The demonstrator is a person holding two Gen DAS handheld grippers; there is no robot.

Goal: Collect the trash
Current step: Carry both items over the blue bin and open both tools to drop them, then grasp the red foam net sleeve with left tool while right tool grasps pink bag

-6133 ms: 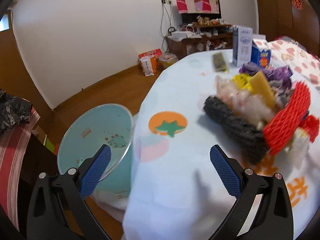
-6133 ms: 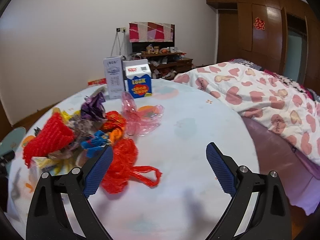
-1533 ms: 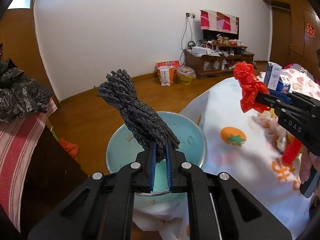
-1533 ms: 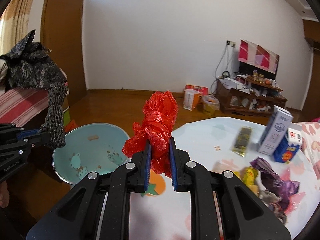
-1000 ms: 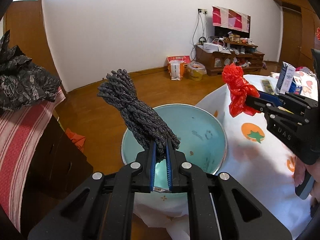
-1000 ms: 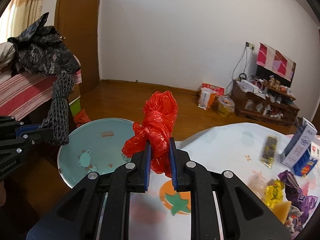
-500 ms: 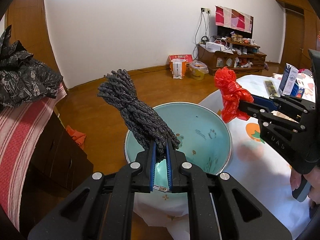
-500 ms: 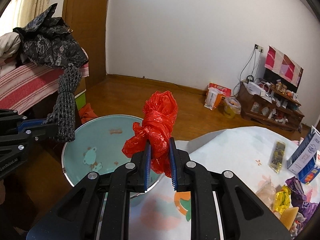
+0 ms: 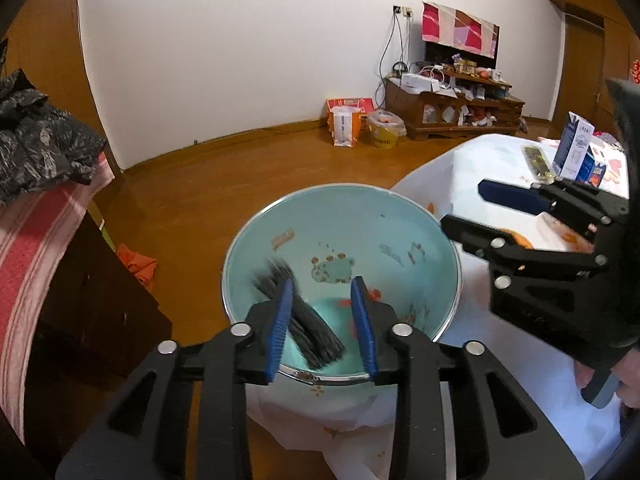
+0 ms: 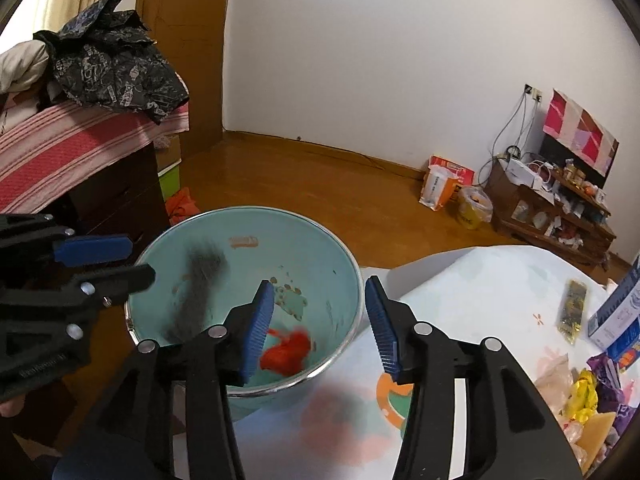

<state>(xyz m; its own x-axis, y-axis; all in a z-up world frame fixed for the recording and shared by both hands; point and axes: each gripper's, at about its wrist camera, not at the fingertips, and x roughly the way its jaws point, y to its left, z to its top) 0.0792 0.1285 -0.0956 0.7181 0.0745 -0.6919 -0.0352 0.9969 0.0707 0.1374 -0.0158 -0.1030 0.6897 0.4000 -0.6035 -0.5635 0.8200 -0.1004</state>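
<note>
While both claws hover over the pale teal trash bin (image 9: 420,220), their jaws are opening and nothing's pinched in either one. Left claw (image 9: 324,320) has its blue pads (image 9: 280,328) spread apart, and the dark grey mesh bundle (image 9: 304,320) shows between them as a motion-blurred streak, loose inside the bin against the near-left wall, not pressed by the pads as far as I can see. From the right wrist view the same bundle is a smeary dark patch on the bin's left inner wall. Right claw (image 10: 320,320) is spread a bit wider, and the red plastic bag (image 10: 286,352) sits crumpled at the bottom of the bin, just right of that claw's left pad, also a little blurry. So both bits of trash are in the bin now. The bin stands on the wooden floor (image 9: 240,176), tucked against the near-left edge of the table (image 10: 480,280), which has a white cloth with orange fruit prints. Further right on the table there's more trash: a pile of wrappers (image 10: 592,388) in yellow and purple, a dark patterned packet (image 10: 572,308) lying flat, and a couple of blue and white cartons (image 9: 576,152). Off to the left a red striped blanket (image 10: 72,140) with a black crumpled bag (image 10: 112,64) on top sits over a dark cabinet.
</note>
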